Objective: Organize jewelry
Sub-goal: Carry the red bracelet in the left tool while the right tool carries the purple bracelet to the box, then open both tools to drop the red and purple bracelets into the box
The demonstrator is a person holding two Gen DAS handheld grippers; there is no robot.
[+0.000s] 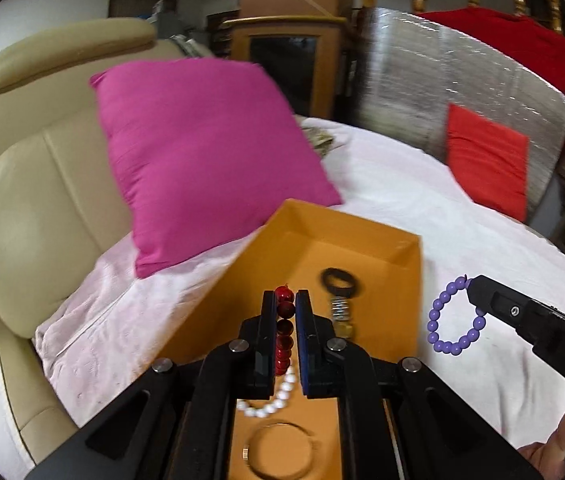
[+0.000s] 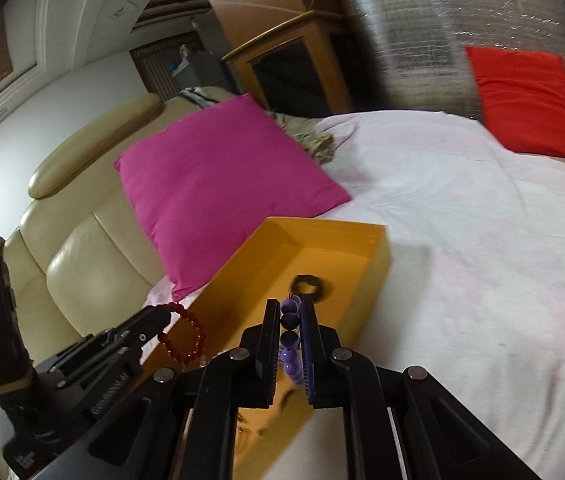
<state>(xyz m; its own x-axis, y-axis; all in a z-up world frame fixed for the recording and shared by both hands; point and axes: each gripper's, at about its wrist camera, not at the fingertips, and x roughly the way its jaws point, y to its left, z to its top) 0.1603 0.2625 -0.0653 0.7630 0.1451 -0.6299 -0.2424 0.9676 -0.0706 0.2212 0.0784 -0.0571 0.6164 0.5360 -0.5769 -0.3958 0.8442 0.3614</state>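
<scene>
Over the orange box (image 1: 410,256) at lower centre, left gripper (image 1: 285,300) clamps red bracelet (image 1: 284,332); right gripper (image 2: 291,312) clamps purple bracelet (image 2: 290,338).

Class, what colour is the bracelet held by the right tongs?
Purple bead bracelet, clearest in the left wrist view.

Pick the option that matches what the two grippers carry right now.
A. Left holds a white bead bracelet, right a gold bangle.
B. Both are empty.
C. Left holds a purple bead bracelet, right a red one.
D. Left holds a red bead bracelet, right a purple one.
D: the left gripper is shut on the red bead bracelet, and the right gripper is shut on the purple bead bracelet.
</scene>
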